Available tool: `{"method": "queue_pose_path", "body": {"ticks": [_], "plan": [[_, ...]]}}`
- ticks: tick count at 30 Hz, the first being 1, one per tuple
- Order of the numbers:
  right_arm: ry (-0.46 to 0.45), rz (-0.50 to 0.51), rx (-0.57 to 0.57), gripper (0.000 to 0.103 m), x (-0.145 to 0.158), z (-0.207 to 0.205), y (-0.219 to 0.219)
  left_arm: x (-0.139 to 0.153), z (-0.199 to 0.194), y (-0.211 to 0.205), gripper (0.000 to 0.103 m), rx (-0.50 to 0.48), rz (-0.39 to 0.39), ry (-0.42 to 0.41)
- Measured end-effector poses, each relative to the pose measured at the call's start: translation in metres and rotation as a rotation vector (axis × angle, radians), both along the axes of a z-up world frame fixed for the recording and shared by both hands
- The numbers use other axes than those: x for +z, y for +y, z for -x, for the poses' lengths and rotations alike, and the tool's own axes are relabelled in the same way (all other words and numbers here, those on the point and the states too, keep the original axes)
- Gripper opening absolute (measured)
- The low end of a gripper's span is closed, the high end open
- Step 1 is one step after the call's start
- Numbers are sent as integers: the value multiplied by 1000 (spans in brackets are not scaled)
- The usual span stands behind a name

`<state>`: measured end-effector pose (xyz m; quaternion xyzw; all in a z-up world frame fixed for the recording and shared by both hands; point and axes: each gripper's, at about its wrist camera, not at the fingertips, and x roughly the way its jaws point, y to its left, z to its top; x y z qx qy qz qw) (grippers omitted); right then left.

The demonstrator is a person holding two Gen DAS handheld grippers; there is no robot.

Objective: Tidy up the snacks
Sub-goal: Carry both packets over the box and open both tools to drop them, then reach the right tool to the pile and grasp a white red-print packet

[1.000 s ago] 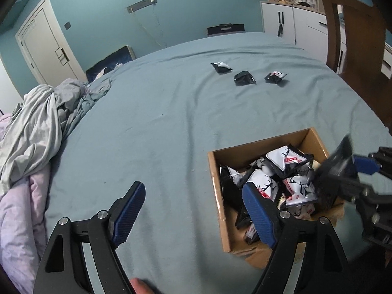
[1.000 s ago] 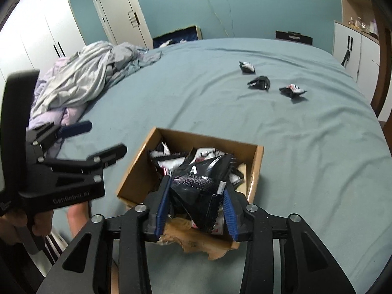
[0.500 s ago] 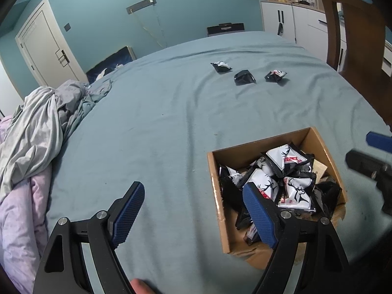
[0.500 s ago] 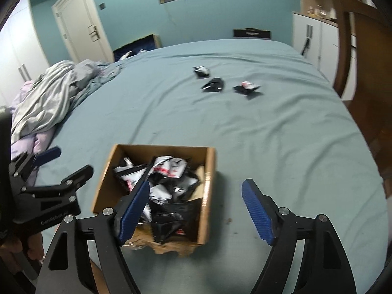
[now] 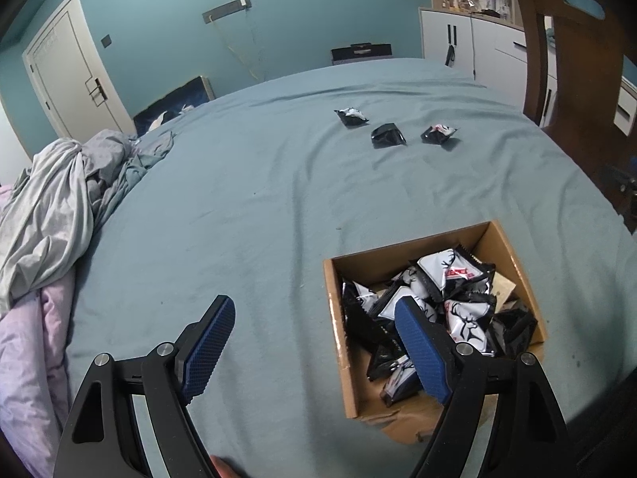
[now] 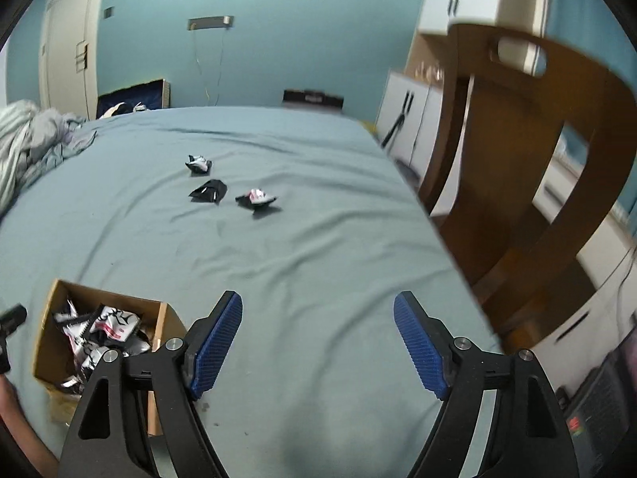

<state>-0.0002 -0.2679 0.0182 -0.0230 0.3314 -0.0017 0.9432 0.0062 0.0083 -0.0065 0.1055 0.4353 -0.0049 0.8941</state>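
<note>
Your cardboard box (image 5: 434, 314) sits at lower right of the left wrist view on the blue-green bed sheet (image 5: 258, 207). It is filled with a loose heap of black and white snack packets (image 5: 450, 302), some printed with a deer design and a red label. Three more packets (image 6: 209, 191) lie apart from it on the sheet, upper centre of frame, close together. Your left claw (image 5: 314, 352) stands wide open, holding nothing, its right pad over the box. Your right claw (image 6: 318, 346) has just been opening; it is wide, empty, over bare sheet beside the box.
</note>
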Motion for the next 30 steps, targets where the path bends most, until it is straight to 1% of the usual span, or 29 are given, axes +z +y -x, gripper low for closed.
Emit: {"method": "queue_pose_path", "body": {"ticks": [1,3,7,12,14,15,17,18,22,23,27,30], "plan": [[35,-54,18,78,-4,-5,-1,1,0,1,83,0,11,2],[86,-103,21,78,-9,-15,3,2,2,1,84,2,15,-3],[140,-124,59,78,-16,-25,14,1,1,-2,84,6,0,-7],[204,-169,152,78,-20,-46,25,-1,-4,-4,84,-2,27,23],[218,-175,174,78,-22,-58,32,-3,-6,-5,87,-6,27,31],[219,-172,181,78,-23,-65,31,-4,-8,-5,87,-8,28,34],[216,-136,199,78,-25,-81,39,-8,-11,-6,87,-15,28,47],[214,-121,202,78,-29,-92,31,-9,-12,-7,87,-17,28,52],[199,-42,240,78,-40,-115,45,-15,-24,-6,87,-15,46,81],[194,-34,252,78,-42,-119,39,-17,-28,-5,88,-11,54,90],[185,-26,295,78,-52,-153,45,-23,-40,2,88,20,68,119],[174,22,327,78,-58,-189,56,-29,-50,8,88,46,96,154]]}}
